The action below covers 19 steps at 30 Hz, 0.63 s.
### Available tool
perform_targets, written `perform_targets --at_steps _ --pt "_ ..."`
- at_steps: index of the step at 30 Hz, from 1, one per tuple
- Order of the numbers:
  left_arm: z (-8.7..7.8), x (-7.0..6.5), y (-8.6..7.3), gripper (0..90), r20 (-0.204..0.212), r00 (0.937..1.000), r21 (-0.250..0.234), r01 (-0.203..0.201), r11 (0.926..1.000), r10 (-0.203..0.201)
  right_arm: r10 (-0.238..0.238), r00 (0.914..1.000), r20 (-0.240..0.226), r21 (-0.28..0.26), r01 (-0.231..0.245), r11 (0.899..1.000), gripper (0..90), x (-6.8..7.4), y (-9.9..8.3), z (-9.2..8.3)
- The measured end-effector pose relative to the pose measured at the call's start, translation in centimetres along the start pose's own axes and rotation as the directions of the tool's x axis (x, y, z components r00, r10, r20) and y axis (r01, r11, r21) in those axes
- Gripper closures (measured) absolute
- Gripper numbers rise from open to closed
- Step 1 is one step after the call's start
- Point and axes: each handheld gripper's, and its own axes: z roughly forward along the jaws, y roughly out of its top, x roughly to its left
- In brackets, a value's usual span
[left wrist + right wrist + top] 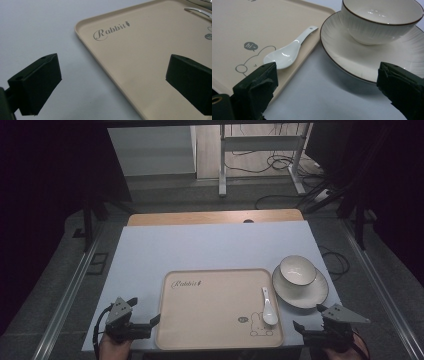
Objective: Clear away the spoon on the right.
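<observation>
Pale blue table (200, 250): beige tray (210, 315) near front edge, white plate (305, 292) just beside it.

A beige rectangular plastic tray (215, 295) bears grey rabbit line-art; the glossy white ceramic spoon (268, 307), dark-rimmed white bowl (297, 270) and plate (306, 296) are plain.

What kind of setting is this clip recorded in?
Probably a lab or studio recording bay, not a home: a covered table set with a tray, dark curtains at the sides, and loose cables on the floor behind.
</observation>
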Motion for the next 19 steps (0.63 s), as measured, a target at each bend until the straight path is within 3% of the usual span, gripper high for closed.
perform_targets --at_steps 14,19 --pt "0.13 -0.04 -0.04 0.0 -0.004 0.9999 0.012 -0.010 0.9999 0.010 0.033 0.9994 0.013 0.028 -0.033 0.999 2.4 -0.67 -1.07 -0.05" --pt "0.22 -0.11 0.01 0.0 -0.004 0.9999 0.017 -0.015 0.9997 0.015 0.018 0.9996 0.020 0.054 -0.019 0.998 2.4 -0.53 -1.01 0.26"
